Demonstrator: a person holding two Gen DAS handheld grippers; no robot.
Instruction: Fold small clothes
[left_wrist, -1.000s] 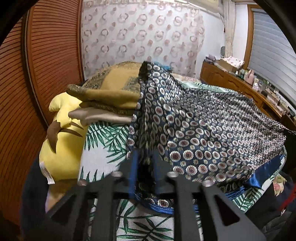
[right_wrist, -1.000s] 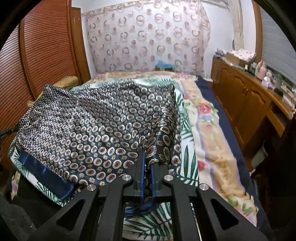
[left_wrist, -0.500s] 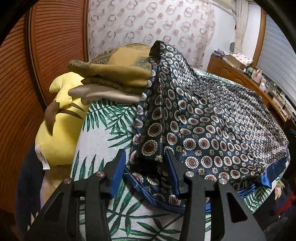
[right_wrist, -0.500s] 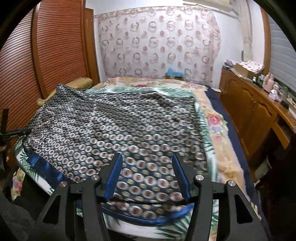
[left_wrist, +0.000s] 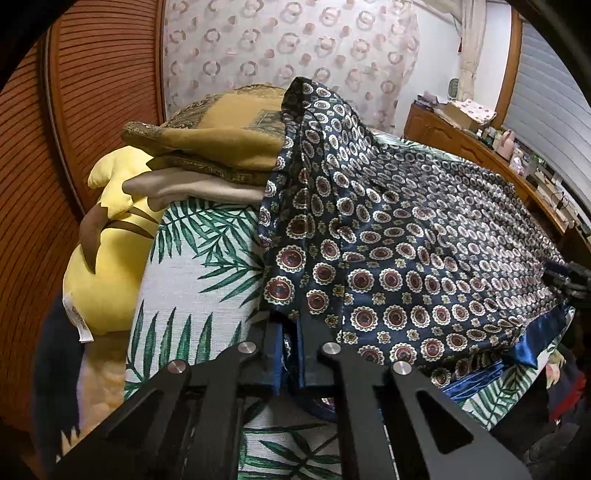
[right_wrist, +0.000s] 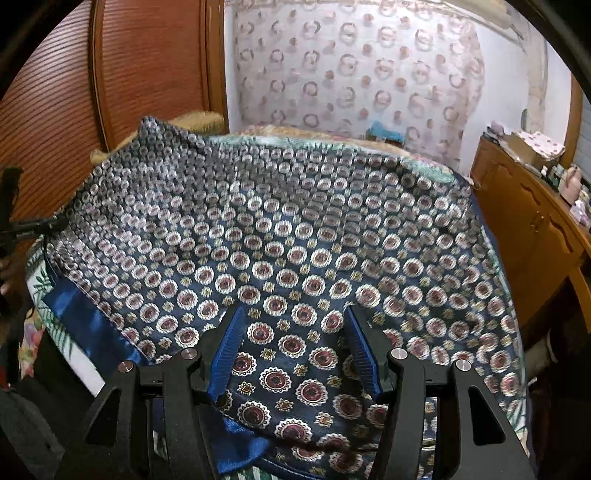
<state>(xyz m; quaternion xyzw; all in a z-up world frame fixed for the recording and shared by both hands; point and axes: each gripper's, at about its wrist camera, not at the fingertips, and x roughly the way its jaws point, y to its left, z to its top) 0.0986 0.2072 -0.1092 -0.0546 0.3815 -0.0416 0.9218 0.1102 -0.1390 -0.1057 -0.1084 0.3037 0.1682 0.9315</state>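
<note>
Most of both views filled by a bed under a white cover printed with green palm leaves (left_wrist: 192, 266), reaching away toward a pale curtain with ring patterns (right_wrist: 369, 74). Spread flat across that cover, a navy satin garment patterned with red-and-white medallions (left_wrist: 424, 251) (right_wrist: 295, 251), long axis running crosswise on the bed from the left gripper's side to the right gripper's side, plain blue satin hem (right_wrist: 85, 314) along the near edge, far left corner draped up against a pile of folded clothes. Stacked at that corner, a folded mustard-gold blanket (left_wrist: 221, 136) over a folded beige cloth (left_wrist: 195, 186), both resting partly on a yellow plush toy with brown stripes (left_wrist: 99, 266) beside a reddish louvred wooden wardrobe door (left_wrist: 103, 81). Along the right wall, a cluttered brown wooden dresser (right_wrist: 535, 229). Left gripper (left_wrist: 291, 354) low at the near left corner, jaws just drawn together and clamped on the garment's edge, blue trim pinched between the pads. Right gripper (right_wrist: 295, 350) over the near right part of the garment, jaws well apart after just opening, patterned cloth lying between the blue ribbed pads (right_wrist: 229, 347) without being pressed.
</note>
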